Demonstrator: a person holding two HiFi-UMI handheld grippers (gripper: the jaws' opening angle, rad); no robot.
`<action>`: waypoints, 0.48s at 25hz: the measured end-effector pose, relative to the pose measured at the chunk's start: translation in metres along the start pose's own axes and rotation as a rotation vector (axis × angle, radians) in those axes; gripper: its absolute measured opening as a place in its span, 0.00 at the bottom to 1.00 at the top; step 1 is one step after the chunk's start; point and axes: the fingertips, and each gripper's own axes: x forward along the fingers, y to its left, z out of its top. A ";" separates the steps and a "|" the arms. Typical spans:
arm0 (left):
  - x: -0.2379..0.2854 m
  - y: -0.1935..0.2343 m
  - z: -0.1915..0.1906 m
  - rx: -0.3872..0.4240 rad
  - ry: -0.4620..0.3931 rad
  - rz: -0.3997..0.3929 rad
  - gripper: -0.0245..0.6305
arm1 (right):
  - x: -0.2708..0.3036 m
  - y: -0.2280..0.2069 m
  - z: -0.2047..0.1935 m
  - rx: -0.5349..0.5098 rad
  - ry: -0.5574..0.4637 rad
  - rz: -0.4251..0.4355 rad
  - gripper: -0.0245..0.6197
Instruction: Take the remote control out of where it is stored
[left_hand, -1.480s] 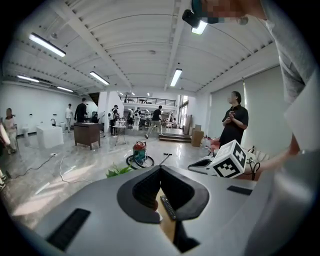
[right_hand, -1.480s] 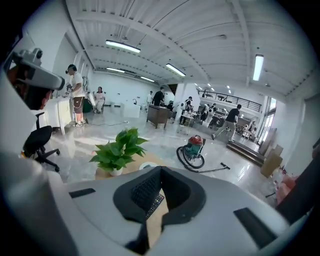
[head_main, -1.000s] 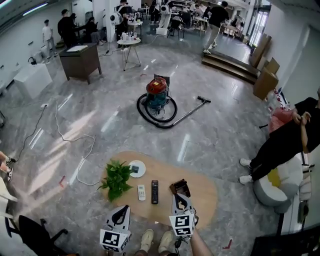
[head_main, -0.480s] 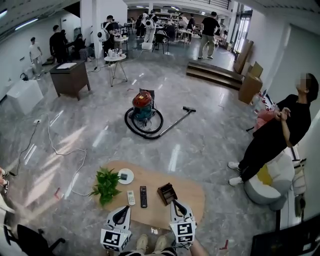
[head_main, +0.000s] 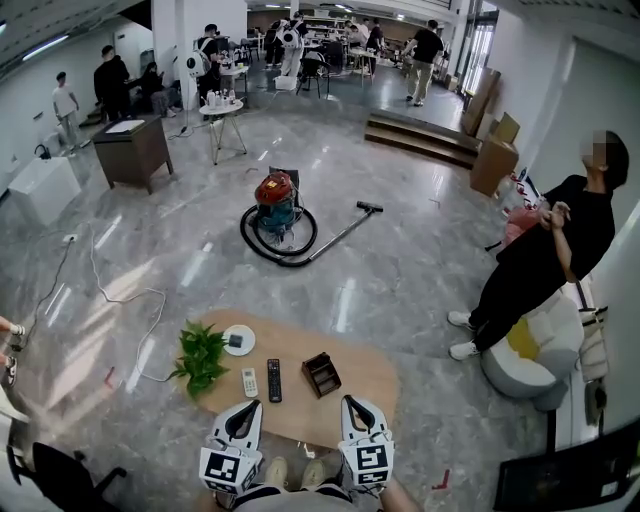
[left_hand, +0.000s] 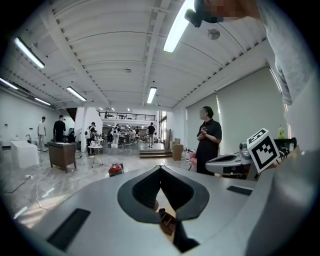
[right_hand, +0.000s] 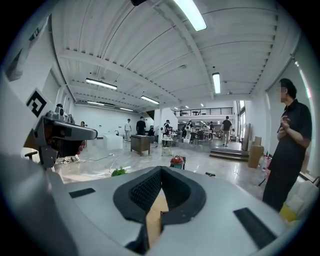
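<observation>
In the head view, an oval wooden surface (head_main: 370, 375) carries a potted plant (head_main: 200, 357), a white dish (head_main: 239, 340), a white remote control (head_main: 249, 382), a black remote control (head_main: 274, 380) and a brown storage box (head_main: 321, 374). Both remotes lie flat on the wood, side by side. The black one is just left of the box and outside it. The left hand-held gripper (head_main: 243, 408) and the right hand-held gripper (head_main: 357, 405) hang over the near edge, clear of everything on the surface. A red vacuum cleaner (head_main: 277, 200) stands on the floor beyond, and a person (head_main: 545, 260) stands at the right.

In the left gripper view, the jaws meet at their tips with nothing between them. The brown storage box shows low in the gap behind them.

In the right gripper view, the jaws are pressed together and empty. Bare wood shows in the gap.
</observation>
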 end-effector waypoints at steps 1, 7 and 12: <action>0.001 -0.001 0.000 0.000 -0.005 0.007 0.04 | -0.001 -0.003 -0.002 0.002 0.001 -0.002 0.05; 0.013 -0.014 -0.010 -0.022 -0.013 0.009 0.05 | -0.004 -0.023 -0.014 0.004 0.004 0.004 0.05; 0.026 -0.031 -0.017 -0.009 0.018 -0.006 0.05 | -0.004 -0.037 -0.038 -0.006 0.036 0.022 0.05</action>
